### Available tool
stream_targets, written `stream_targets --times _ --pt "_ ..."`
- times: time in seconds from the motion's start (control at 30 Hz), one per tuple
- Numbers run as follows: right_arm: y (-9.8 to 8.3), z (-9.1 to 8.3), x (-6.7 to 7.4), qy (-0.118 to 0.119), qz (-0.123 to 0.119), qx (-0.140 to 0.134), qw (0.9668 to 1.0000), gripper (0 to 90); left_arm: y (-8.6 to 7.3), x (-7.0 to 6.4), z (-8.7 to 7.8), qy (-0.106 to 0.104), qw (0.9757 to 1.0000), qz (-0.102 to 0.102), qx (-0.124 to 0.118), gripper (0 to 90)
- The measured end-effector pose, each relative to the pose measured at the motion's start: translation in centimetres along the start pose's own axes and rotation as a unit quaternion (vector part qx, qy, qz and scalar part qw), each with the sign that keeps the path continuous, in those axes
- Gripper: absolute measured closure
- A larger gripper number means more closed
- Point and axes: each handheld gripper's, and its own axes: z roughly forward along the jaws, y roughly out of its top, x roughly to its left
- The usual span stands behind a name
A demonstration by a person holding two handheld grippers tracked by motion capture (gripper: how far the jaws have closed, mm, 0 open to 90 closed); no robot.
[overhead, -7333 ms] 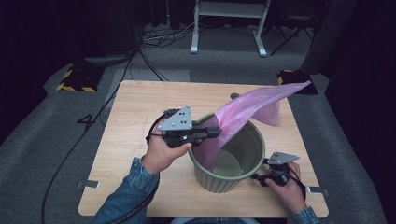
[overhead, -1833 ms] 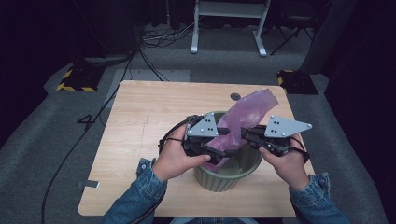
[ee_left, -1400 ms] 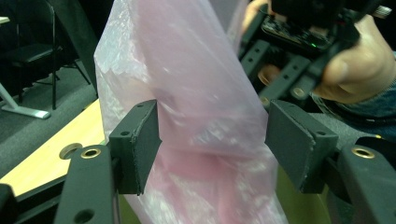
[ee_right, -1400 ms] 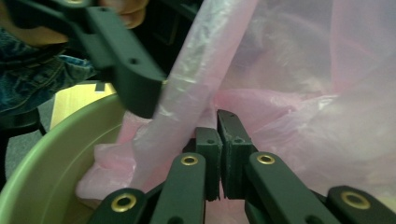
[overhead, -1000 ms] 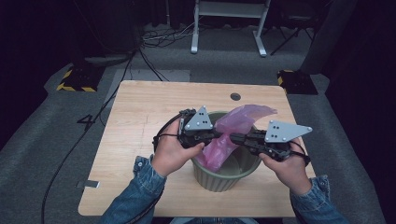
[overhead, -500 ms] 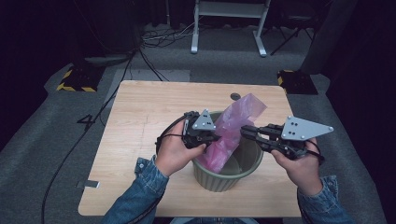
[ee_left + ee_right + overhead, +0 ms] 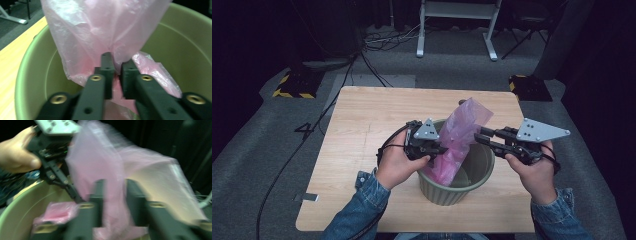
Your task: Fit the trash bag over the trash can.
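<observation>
Translucent pink bag (image 7: pixel 460 132) at frame centre; olive-green bin (image 7: pixel 479 172) beneath; pale wood-grain table (image 7: pixel 362 130); blue denim sleeves (image 7: pixel 362 210) low; yellow-black striped block (image 7: pixel 292 86) upper left; grey carpet (image 7: pixel 257 165).

Left forearm, denim sleeve — enters from the near edge of the table, hand wrapped round the left gripper (image 7: pixel 439 149), which points right and slightly down; its jaws have just been opening, a narrow gap between them with thin film in it.

Right hand — carries the right gripper (image 7: pixel 479 136) level, pointing left, jaws just closing, pinched on film.
</observation>
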Motion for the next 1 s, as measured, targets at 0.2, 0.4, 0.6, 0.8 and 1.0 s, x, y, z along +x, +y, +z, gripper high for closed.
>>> stream_targets --times 0.2,0.4,0.6,0.8,1.0 --pt "0.2 0.8 0.6 0.018 -0.001 0.015 0.9997 90.0 0.7 -0.8 -1.6 0.025 0.9977 0.02 -0.061 38.6" --pt "-0.3 1.5 0.7 0.026 0.007 0.037 0.999 90.0 1.9 -1.0 -3.5 0.054 0.9914 0.055 -0.105 41.8" --pt "-0.5 2.1 1.0 0.038 0.005 0.044 0.9983 90.0 2.9 -1.0 -3.3 0.051 0.9888 0.081 -0.115 52.4" --pt "-0.9 2.0 1.0 0.044 0.01 0.05 0.9977 90.0 2.3 -0.9 -3.0 0.035 0.9913 0.08 -0.098 85.3" --pt "-1.5 1.7 1.4 0.05 0.019 0.052 0.9972 90.0 1.4 -0.5 -3.0 0.036 0.9923 0.065 -0.099 90.0"
